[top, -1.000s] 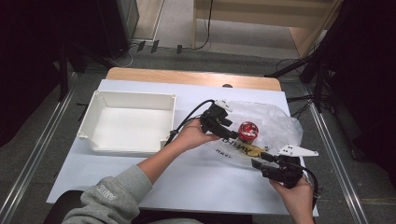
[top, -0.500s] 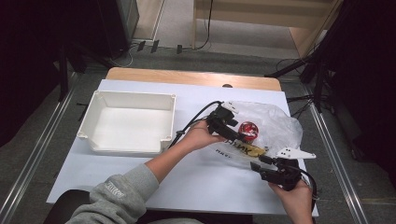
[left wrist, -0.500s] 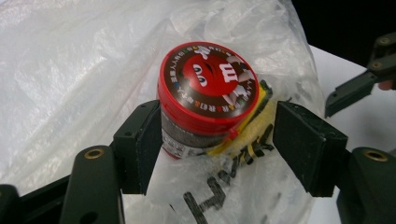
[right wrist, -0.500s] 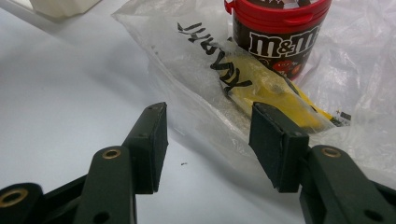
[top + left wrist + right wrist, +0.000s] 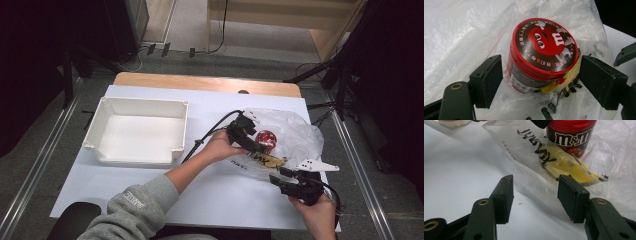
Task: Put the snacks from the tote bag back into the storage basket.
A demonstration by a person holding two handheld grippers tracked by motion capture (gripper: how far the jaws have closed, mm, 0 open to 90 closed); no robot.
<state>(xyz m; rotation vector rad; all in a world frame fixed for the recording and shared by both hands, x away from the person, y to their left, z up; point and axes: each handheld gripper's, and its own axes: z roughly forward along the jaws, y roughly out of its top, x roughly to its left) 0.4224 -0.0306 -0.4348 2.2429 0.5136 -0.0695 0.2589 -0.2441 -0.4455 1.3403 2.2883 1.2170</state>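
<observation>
A: We start at our left gripper. Its jaws have just been opening and now stand wide, one on each side of the red jar. The jar sits between them, and neither pad presses on it.

B: From above we see that left gripper reaching into the clear plastic bag, with the jar at about three o'clock from its tip, just beside it.

A: The jar stands inside the bag, lid up, a little tilted in the left gripper view. A yellow packet lies against its base at about five o'clock.

B: Our right gripper is also wide, with nothing between the jaws. It hovers low over the white bench.

A: In the right gripper view the bag's printed edge lies at twelve o'clock from the jaws. The yellow packet is just past the right jaw at one o'clock, and the jar stands behind it.

B: In the high view the right gripper is at five o'clock from the jar, near the bag's edge.

A: Farther out, the white tray sits on the bench at nine o'clock from the left gripper, well apart from the bag.
</observation>
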